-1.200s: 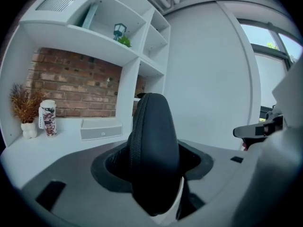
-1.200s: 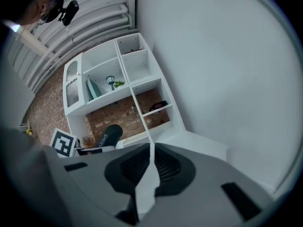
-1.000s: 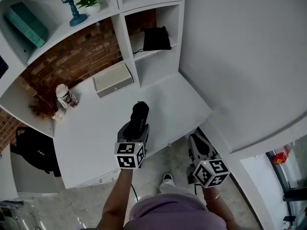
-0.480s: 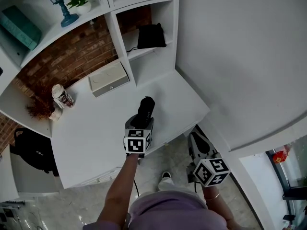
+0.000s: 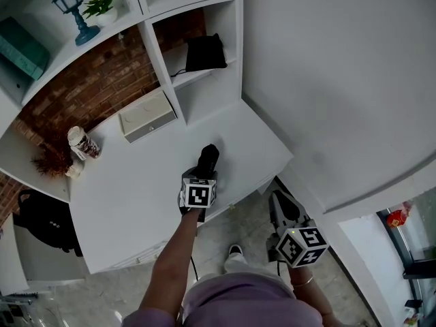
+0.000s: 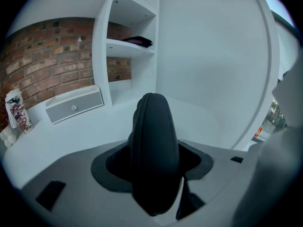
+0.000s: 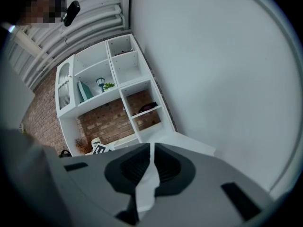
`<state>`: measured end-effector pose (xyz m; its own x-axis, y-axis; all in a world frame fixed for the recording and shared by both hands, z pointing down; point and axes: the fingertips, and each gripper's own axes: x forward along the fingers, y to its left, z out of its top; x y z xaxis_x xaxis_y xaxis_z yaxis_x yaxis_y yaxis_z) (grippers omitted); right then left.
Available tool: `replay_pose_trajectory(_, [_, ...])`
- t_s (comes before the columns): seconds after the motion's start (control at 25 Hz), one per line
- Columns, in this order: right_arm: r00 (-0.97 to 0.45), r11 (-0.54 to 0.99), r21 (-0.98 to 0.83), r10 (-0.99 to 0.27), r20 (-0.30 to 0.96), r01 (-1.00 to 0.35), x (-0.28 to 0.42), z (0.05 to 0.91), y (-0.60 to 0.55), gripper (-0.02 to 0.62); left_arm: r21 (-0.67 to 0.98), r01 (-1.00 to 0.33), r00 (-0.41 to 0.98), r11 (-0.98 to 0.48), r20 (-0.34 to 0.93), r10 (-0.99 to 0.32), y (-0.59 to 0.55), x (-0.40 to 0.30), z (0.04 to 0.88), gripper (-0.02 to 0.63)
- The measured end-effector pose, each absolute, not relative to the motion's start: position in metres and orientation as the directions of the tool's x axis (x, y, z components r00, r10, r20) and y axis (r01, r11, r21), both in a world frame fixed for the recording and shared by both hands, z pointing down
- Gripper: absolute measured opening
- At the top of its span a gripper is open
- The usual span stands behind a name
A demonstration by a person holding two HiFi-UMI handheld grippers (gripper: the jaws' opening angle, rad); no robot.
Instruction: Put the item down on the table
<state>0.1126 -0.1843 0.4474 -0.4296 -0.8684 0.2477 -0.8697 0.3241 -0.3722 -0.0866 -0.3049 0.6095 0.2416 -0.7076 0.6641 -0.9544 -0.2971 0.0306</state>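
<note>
Fingers (image 6: 111, 171) of the left gripper (image 5: 203, 174) clamp the black case (image 6: 154, 141).

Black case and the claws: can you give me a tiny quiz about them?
1. True or false: the left claw grips the black case.
2. Fill in: the right claw has its jaws ___, with nothing between them.
3. Where is the blue lamp? A. on a shelf B. in the left claw C. in the right claw
Key: 1 true; 2 shut; 3 A.
</note>
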Motion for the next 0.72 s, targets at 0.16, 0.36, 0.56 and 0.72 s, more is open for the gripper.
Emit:
replay_pose_trajectory(0.16, [-0.423,0.317,-0.373,-0.871,0.250,-0.872,0.114,0.448,-0.184,0.018,0.023,-0.949,0.242,-0.315,0.694,-0.678,-0.308,-0.084,0.621,0.262])
replay_pose_trajectory(0.36, [-0.418,0.311,-0.373,-0.873,0.253,-0.874,0.114,0.449,-0.184,0.018,-0.001,-0.947,0.224,-0.323,0.717,-0.660,-0.312,-0.087,0.630,0.262])
replay_pose_trajectory(0.56, [-0.413,0.305,-0.371,-0.873,0.258,-0.877,0.114,0.449,-0.184,0.018,-0.030,-0.943,0.204,-0.330,0.734,-0.648,-0.315,-0.090,0.635,0.262])
replay_pose_trajectory(0.72, [-0.412,0.304,-0.373,-0.873,0.259,-0.877,0.114,0.450,-0.183,0.018,-0.034,-0.943,0.200,-0.332,0.740,-0.643,-0.316,-0.089,0.636,0.264])
